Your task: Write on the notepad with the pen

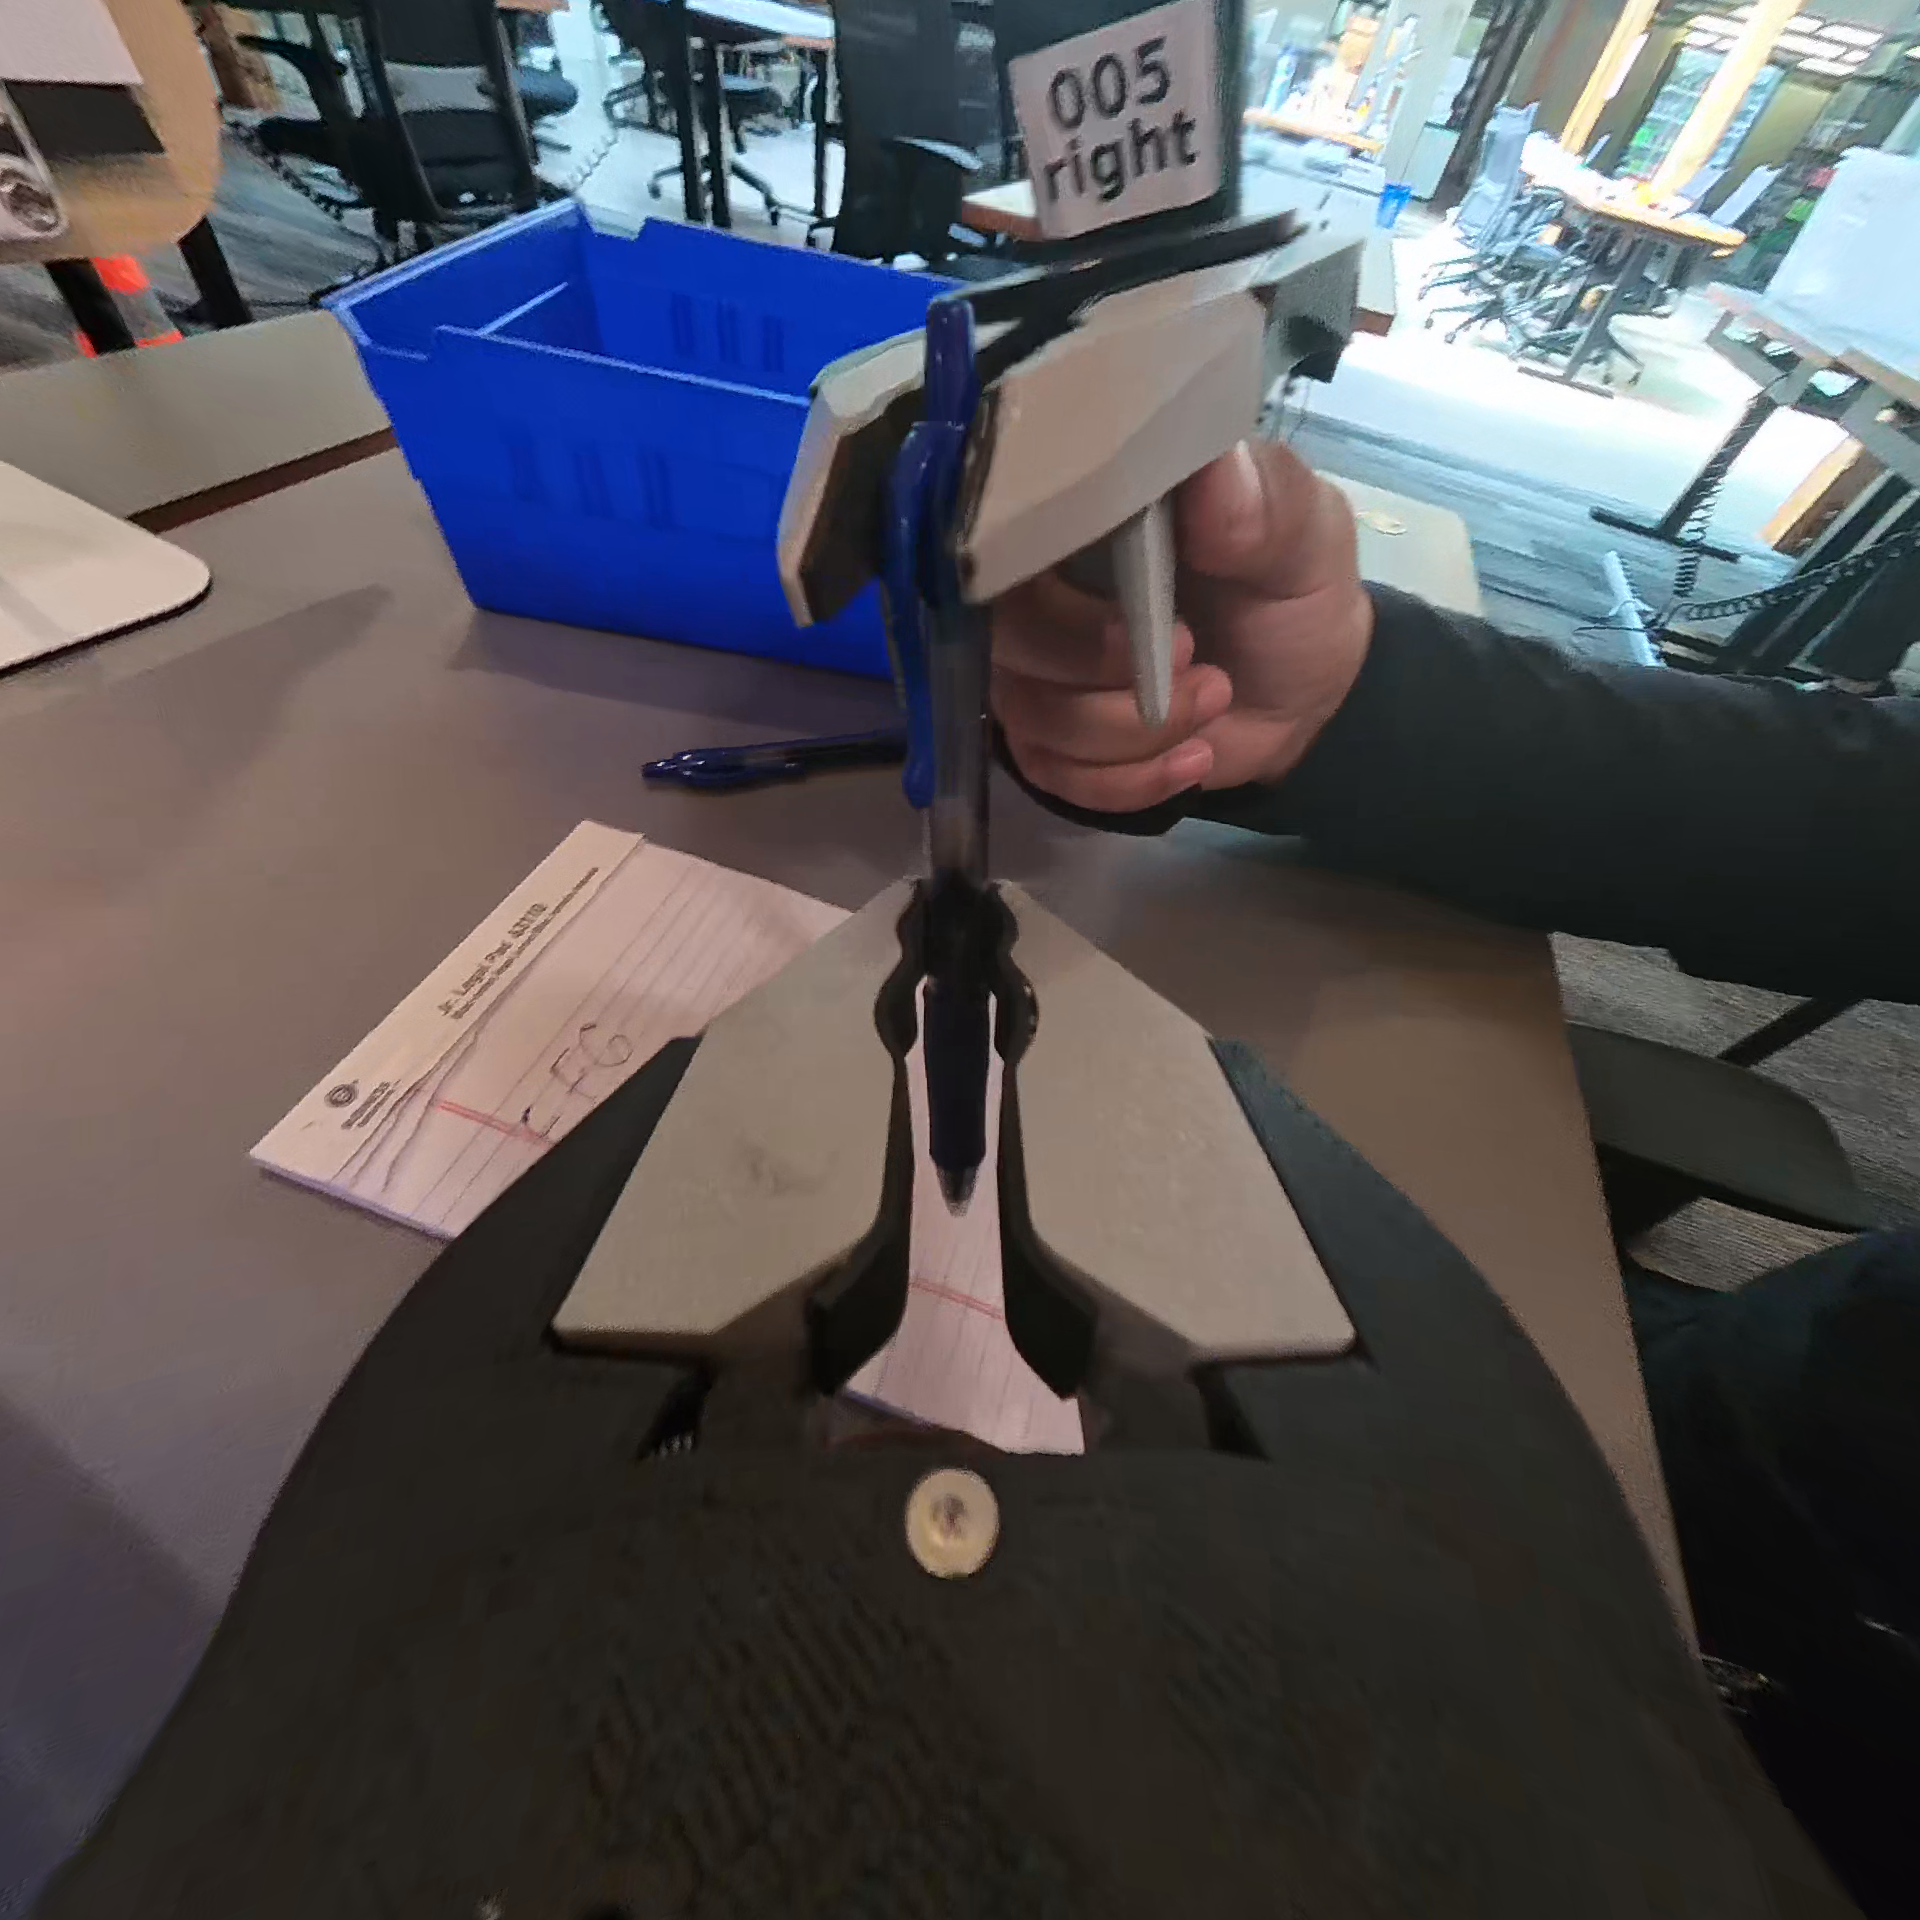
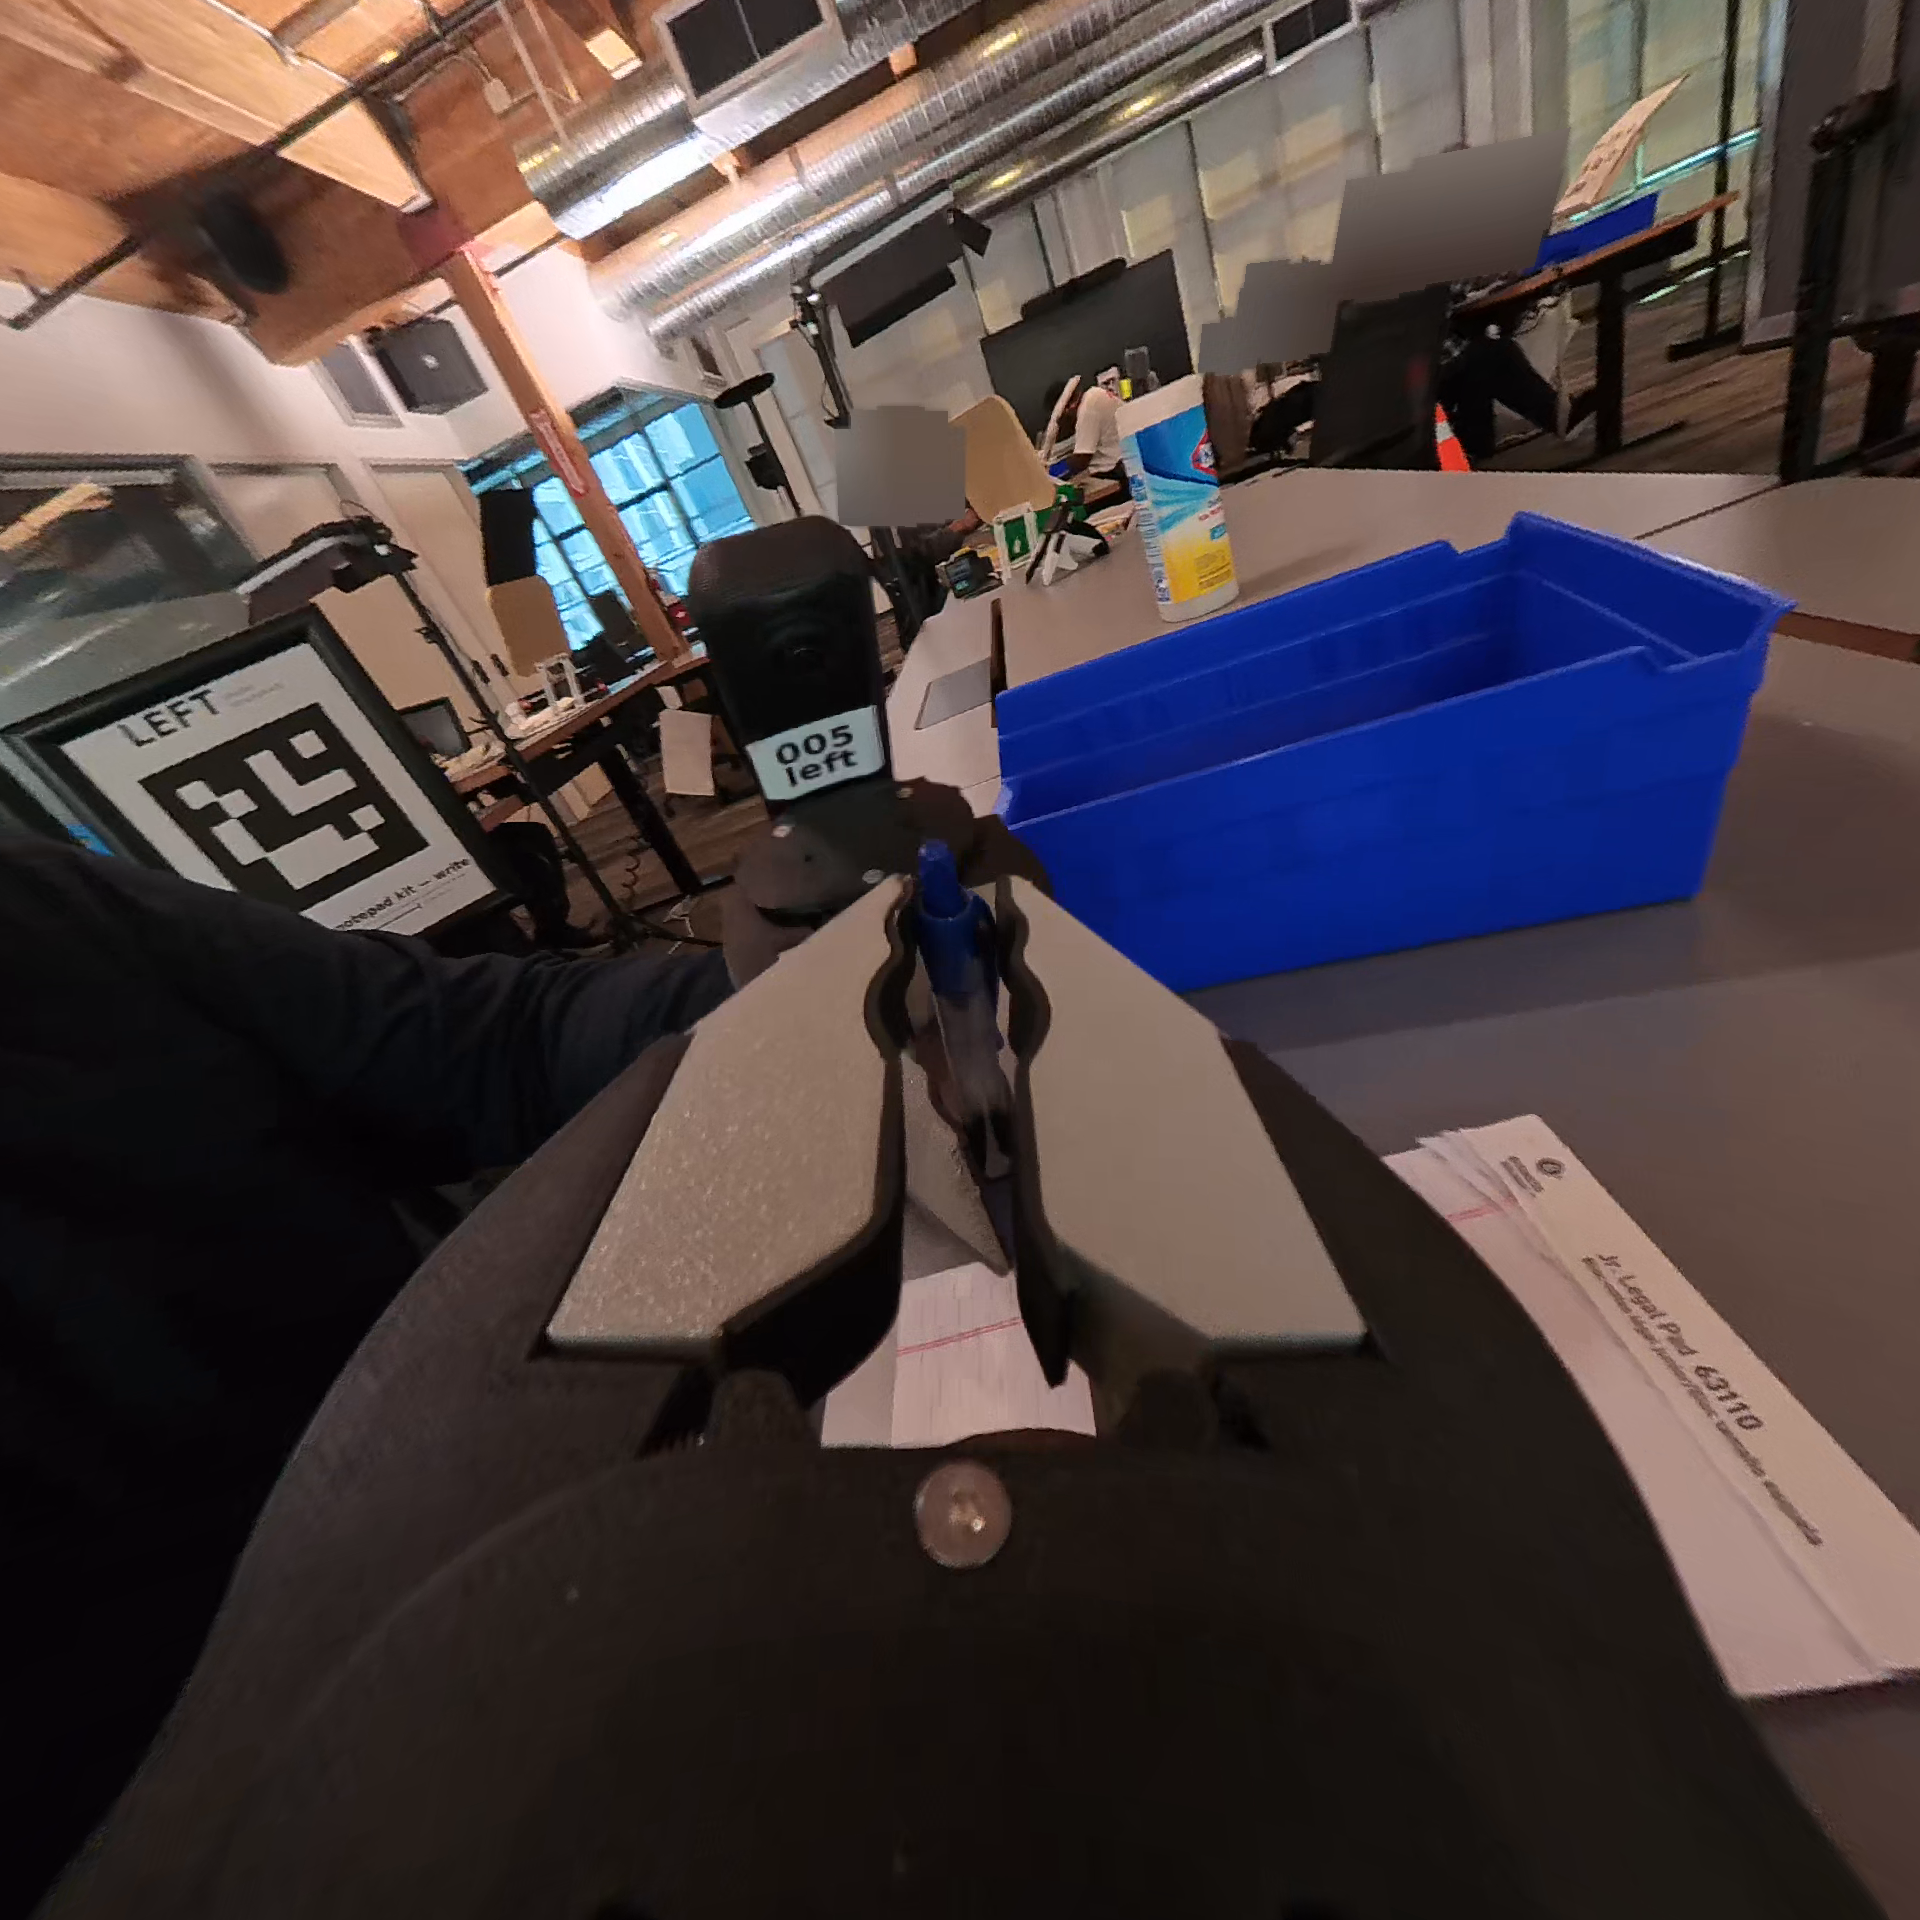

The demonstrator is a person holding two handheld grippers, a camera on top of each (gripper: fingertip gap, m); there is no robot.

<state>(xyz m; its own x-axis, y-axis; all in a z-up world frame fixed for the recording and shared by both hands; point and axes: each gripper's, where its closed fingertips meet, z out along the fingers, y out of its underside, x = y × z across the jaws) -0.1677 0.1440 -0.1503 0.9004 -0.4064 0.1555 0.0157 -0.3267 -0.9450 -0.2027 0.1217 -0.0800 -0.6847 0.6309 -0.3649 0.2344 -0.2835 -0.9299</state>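
A blue pen is held in the air between both grippers. My left gripper is shut on its dark grip section, and the tip points back toward the camera over the white lined notepad, which bears some handwriting. My right gripper is shut on the pen's upper part by the clip, above and beyond the left one. In the right wrist view my right gripper clamps the pen, with the left gripper's finger showing between its fingers. The notepad lies below and to the right.
A second blue pen lies on the grey table beyond the notepad. A blue bin stands behind it and also shows in the right wrist view. A wipes canister stands farther back. A white flat object lies at the far left. Spacing between my two grippers at the tips: around 8 centimeters. The white flat object is about 40 centimeters from both grippers' fingertips.
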